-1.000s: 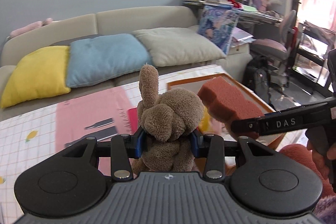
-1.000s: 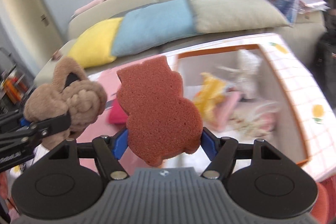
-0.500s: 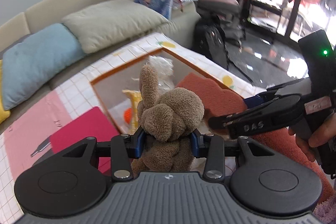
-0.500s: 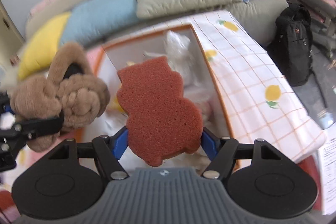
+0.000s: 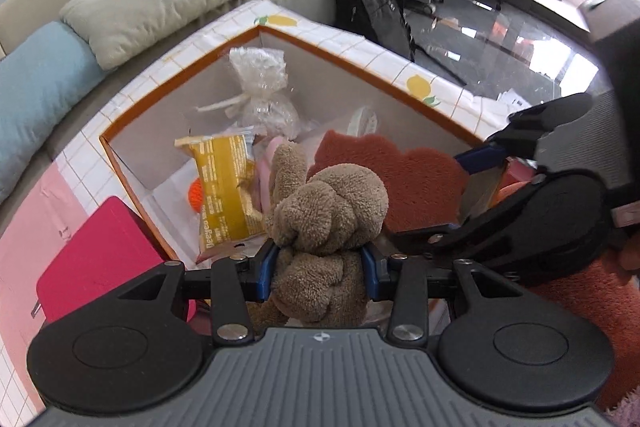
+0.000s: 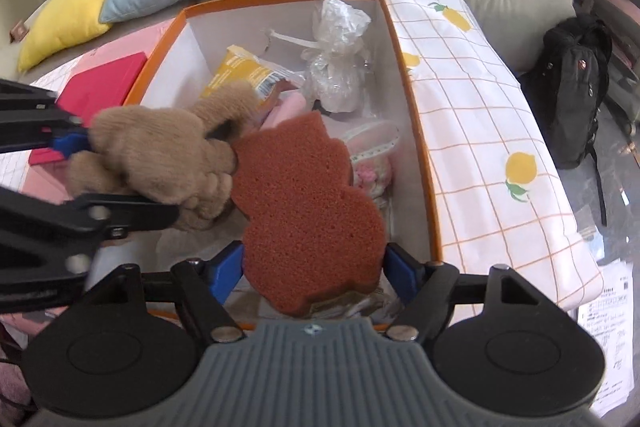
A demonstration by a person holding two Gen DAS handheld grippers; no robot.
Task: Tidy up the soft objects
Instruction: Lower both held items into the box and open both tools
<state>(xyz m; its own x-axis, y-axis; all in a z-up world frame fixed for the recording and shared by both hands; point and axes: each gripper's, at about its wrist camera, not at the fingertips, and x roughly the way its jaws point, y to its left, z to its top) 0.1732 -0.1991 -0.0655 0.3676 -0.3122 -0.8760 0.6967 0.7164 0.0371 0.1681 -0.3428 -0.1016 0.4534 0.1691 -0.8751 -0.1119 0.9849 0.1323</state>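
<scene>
Both grippers are tipped down over the orange-rimmed box [image 6: 412, 131] on the table with the lemon-print cloth [image 6: 480, 99]. The left gripper [image 5: 318, 277] has its blue pads squeezed in on the brown plush toy [image 5: 324, 223], which sticks up between them above the box. The right gripper [image 6: 314, 267] has the reddish-brown sponge [image 6: 304, 203] between its pads, and its jaws have just been opening; the sponge sits right in the gap, though whether the pads are pressing on it anymore is hard to say. Toy and sponge are touching each other in the right wrist view. Down in the box there's a yellow snack packet [image 5: 224, 179], a clear plastic bag [image 6: 340, 67] and something pink. A magenta book [image 5: 96, 259] lies just outside the box
</scene>
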